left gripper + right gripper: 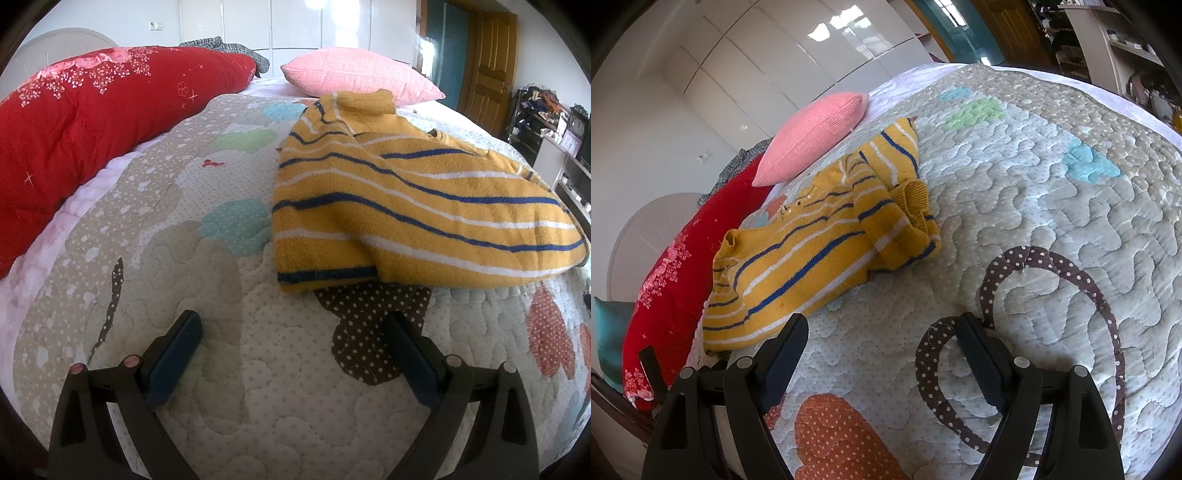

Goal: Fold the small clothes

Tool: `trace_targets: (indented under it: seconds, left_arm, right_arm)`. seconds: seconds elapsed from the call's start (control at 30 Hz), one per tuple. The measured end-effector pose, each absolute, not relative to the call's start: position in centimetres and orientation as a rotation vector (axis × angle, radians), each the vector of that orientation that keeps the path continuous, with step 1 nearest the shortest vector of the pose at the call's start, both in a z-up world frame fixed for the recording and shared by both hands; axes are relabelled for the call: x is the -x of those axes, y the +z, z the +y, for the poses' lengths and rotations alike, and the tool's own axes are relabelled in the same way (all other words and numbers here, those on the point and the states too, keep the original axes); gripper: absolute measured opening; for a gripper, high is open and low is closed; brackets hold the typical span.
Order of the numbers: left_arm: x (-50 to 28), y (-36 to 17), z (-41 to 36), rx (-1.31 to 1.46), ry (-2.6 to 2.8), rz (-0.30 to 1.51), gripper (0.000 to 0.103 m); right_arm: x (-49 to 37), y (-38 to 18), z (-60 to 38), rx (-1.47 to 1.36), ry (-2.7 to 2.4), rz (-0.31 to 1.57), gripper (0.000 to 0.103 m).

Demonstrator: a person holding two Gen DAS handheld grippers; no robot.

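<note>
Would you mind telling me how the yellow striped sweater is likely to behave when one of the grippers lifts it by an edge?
The yellow striped sweater lies rumpled and creased, so it will probably droop limply. Its thick knit suggests some weight. The fuzzy surface should grip the quilt, likely dragging rather than sliding.

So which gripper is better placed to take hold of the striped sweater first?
Probably the right gripper: open, with the sweater hem just beyond its left finger. The left gripper is open too, but the sweater lies further ahead, off to its right.
</note>
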State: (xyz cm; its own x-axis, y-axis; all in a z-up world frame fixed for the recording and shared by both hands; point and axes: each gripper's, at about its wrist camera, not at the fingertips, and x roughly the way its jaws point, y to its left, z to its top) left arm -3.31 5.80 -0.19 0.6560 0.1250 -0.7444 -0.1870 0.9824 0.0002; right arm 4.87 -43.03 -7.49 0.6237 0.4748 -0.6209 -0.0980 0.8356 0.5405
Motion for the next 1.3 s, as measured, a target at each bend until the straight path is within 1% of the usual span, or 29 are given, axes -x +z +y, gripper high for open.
trace_targets:
  seconds: [0.07,0.27,1.3]
  left_arm:
    - [3.3,-0.1,6.0,0.089,0.162,0.839,0.101]
    - [2.9,-0.2,5.4,0.048,0.185,0.859,0.103]
    - [2.8,-0.2,5.4,0.054,0.184,0.873,0.103]
  right_arm:
    - [-4.9,-7.5,-42.9,-0.483,0.344,0.837,0.088]
    - [-4.9,-7.5,-42.5,-0.46,0.343,0.831,0.089]
    - [-4.7,-7.7,-41.9,-0.4,0.34,0.813,0.092]
